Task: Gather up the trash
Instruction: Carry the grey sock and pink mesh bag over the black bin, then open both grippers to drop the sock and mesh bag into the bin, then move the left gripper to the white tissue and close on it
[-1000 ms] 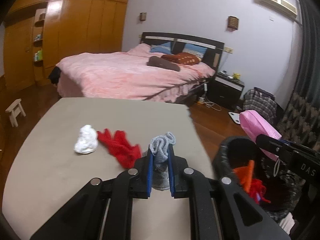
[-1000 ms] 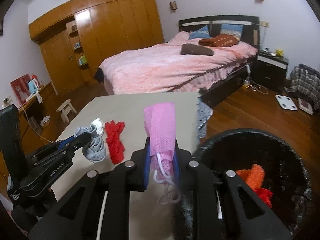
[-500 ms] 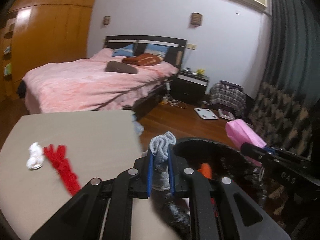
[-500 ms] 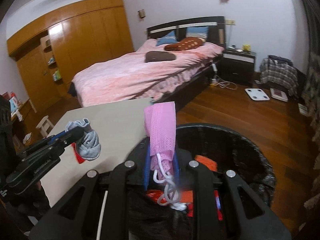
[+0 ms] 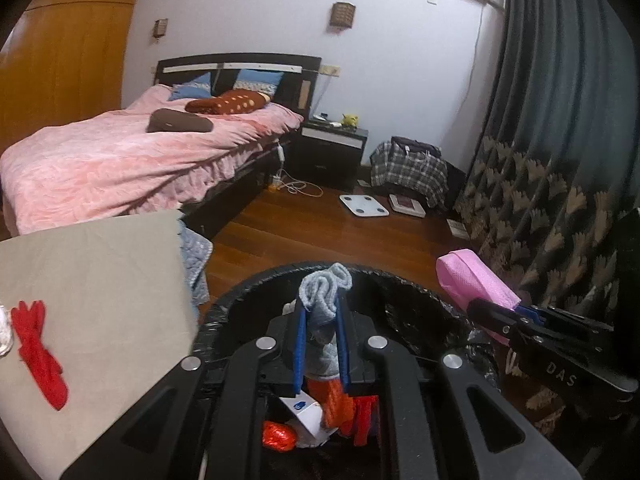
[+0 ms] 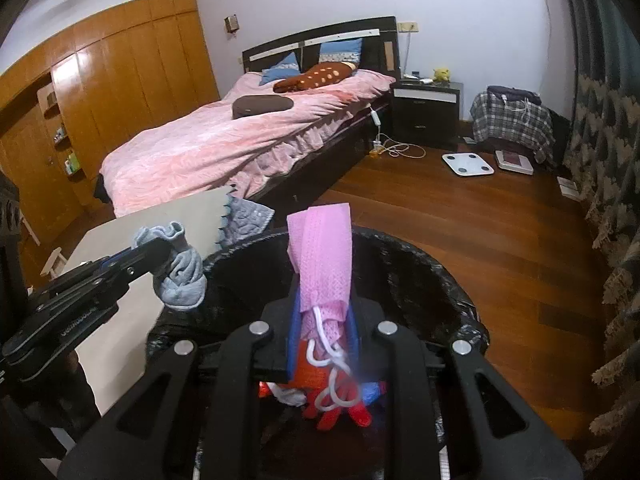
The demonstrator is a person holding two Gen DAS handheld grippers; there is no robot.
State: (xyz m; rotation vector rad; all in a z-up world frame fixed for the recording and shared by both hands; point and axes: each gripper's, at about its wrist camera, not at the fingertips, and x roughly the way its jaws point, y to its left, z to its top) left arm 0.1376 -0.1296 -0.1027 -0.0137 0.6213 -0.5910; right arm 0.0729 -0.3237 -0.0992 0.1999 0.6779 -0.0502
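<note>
My left gripper (image 5: pixel 322 320) is shut on a grey sock (image 5: pixel 325 297) and holds it over the black-lined trash bin (image 5: pixel 416 300). My right gripper (image 6: pixel 322 312) is shut on a pink face mask (image 6: pixel 322 256) with white ear loops, also over the bin (image 6: pixel 420 280). The bin holds red, orange and white trash (image 5: pixel 340 412). The grey sock (image 6: pixel 182 276) and left gripper show at the left in the right wrist view. The pink mask (image 5: pixel 474 284) and right gripper show at the right in the left wrist view. A red glove (image 5: pixel 38 352) lies on the beige table (image 5: pixel 100 280).
A white crumpled item (image 5: pixel 3 332) lies at the table's left edge beside the glove. A grey cloth (image 5: pixel 194 256) hangs off the table corner. A pink bed (image 5: pixel 120 160) stands behind. Scales (image 5: pixel 364 205), a plaid bag (image 5: pixel 408 168) and curtains (image 5: pixel 540 200) are to the right.
Both grippers have swung right from the table to over the bin, still holding the sock and the mask. The table with the glove now lies to the left.
</note>
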